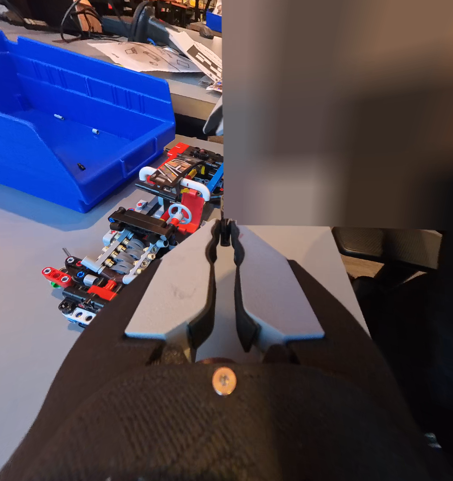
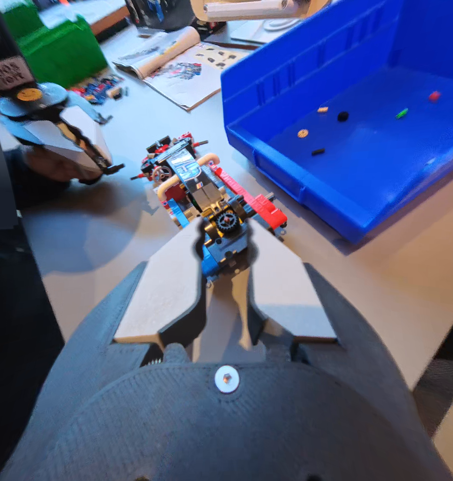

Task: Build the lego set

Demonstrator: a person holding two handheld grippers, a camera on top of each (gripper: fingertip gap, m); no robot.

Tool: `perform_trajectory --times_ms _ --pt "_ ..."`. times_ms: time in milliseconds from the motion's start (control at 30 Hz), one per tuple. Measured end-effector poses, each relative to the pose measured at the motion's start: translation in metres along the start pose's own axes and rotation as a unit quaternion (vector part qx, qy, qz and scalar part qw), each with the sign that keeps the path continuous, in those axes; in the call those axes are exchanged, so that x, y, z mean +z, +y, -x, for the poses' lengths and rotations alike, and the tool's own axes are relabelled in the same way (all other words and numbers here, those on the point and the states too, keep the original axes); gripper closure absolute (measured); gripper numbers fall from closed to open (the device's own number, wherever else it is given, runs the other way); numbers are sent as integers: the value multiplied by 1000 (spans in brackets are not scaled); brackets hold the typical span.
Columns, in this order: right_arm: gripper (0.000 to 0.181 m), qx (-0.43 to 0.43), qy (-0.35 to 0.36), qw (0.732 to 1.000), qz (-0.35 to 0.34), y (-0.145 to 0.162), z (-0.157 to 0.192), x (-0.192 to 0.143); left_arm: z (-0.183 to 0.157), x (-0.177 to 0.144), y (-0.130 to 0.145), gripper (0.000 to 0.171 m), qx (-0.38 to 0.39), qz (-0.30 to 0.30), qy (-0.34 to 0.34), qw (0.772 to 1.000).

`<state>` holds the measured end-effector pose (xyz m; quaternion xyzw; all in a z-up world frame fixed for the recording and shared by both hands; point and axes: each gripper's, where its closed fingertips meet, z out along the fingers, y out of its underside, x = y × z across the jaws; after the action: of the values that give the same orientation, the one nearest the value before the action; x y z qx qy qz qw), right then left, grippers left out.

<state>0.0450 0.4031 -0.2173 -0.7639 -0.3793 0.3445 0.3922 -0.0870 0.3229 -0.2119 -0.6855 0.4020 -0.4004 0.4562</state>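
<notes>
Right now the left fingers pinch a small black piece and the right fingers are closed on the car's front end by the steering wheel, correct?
Not the front: the right wrist view shows the right gripper closed on the lego car chassis at its gear end, opposite the steering wheel. The left gripper does pinch a small black piece.

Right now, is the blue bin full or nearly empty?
Nearly empty: the blue bin shows mostly bare floor, with only a few small loose pieces scattered on it.

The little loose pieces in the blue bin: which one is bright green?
The small green stick-shaped piece on the blue plastic bin's floor, between the round black piece and the red piece.
</notes>
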Motion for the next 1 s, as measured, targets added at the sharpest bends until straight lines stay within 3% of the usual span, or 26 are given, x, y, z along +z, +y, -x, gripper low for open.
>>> perform_trajectory --times_ms 67,167,233,333,533,800,1000 --pt "179 -20 87 996 11 -2 -15 -8 -2 0 0 167 11 1 -2 1000" --pt "181 -67 257 961 73 13 -50 -30 -5 -1 6 167 21 7 -7 1000" --pt "181 -80 286 946 127 31 -55 -27 -12 -4 10 168 17 7 2 1000" --pt "181 -83 272 947 150 44 -59 -9 -24 -14 11 167 29 2 15 999" --pt "181 -36 166 976 133 40 -45 27 -27 -45 16 167 53 1 5 999" --pt "181 -69 111 981 144 25 -15 82 -15 -82 28 168 38 2 -15 999" --pt "181 -110 58 984 126 6 13 136 -10 -88 30 168 2 -8 -12 1000"
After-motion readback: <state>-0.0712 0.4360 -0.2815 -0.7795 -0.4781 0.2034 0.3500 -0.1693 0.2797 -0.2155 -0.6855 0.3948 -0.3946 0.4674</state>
